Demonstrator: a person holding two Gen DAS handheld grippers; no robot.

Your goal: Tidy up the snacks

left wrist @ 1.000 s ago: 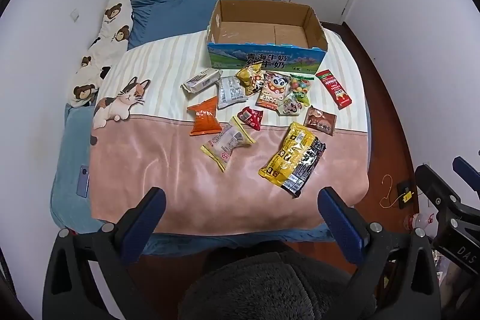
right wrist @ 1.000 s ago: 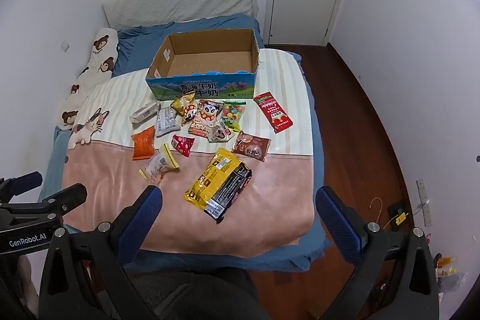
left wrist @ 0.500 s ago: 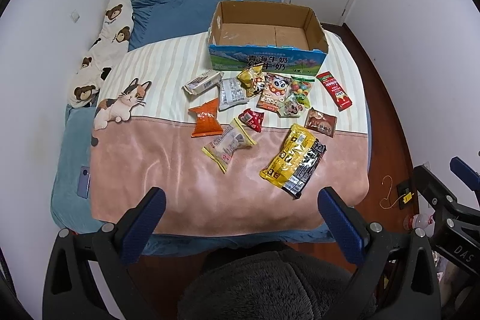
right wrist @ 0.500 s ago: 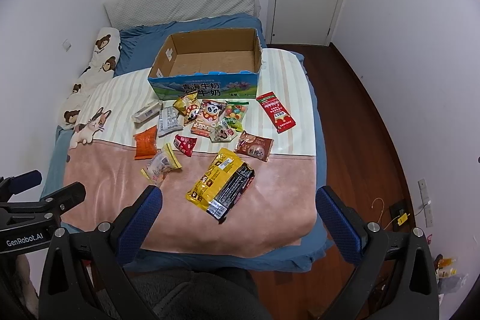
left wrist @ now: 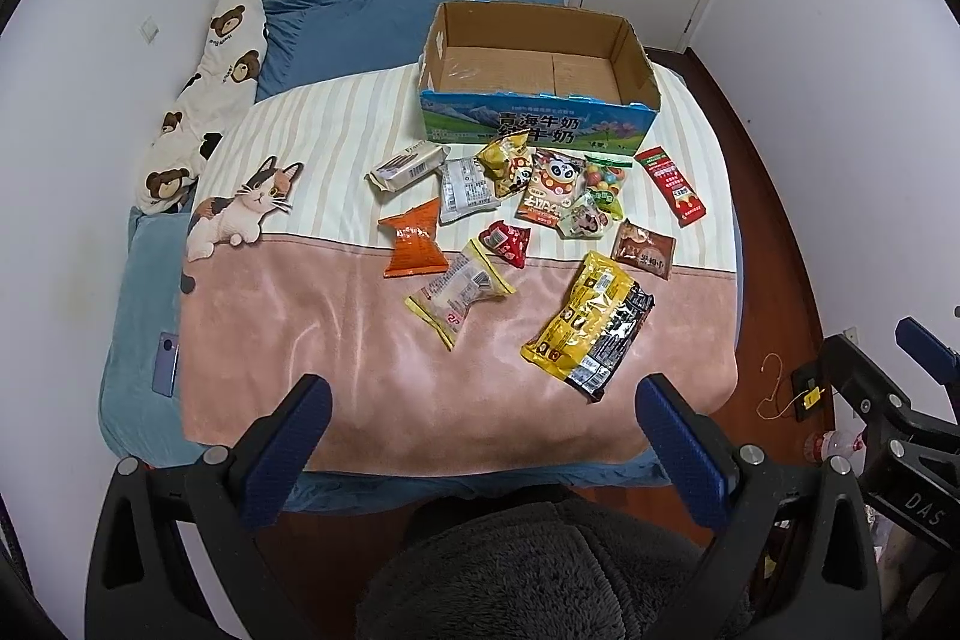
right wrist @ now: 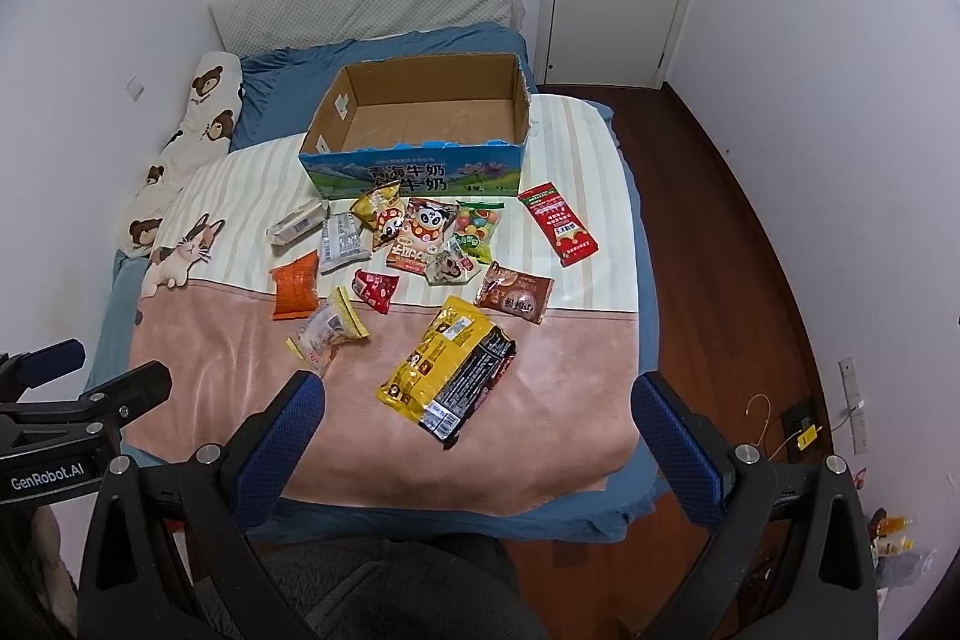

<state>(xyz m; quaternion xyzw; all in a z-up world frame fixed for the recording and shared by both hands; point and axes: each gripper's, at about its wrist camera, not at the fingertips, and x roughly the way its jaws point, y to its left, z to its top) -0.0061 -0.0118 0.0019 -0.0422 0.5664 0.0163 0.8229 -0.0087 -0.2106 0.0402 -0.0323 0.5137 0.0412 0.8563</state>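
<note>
Both blue-padded grippers, left [left wrist: 480,424] and right [right wrist: 477,421], hover wide open and empty at the bed's foot. The large yellow-and-black snack bag [right wrist: 447,370] lies nearest, ahead of the right gripper, its long axis diagonal; beyond waits the empty cardboard box [right wrist: 414,160].

Black tools [left wrist: 483,439], blue-padded fingers [right wrist: 279,451], seemingly rubbery

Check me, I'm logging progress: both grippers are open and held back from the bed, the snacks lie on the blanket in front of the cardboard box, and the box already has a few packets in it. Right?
Not quite: the cardboard box is empty, its bare floor showing in the right wrist view. The rest holds: left gripper and right gripper are open, and the snacks lie on the blanket.
</note>
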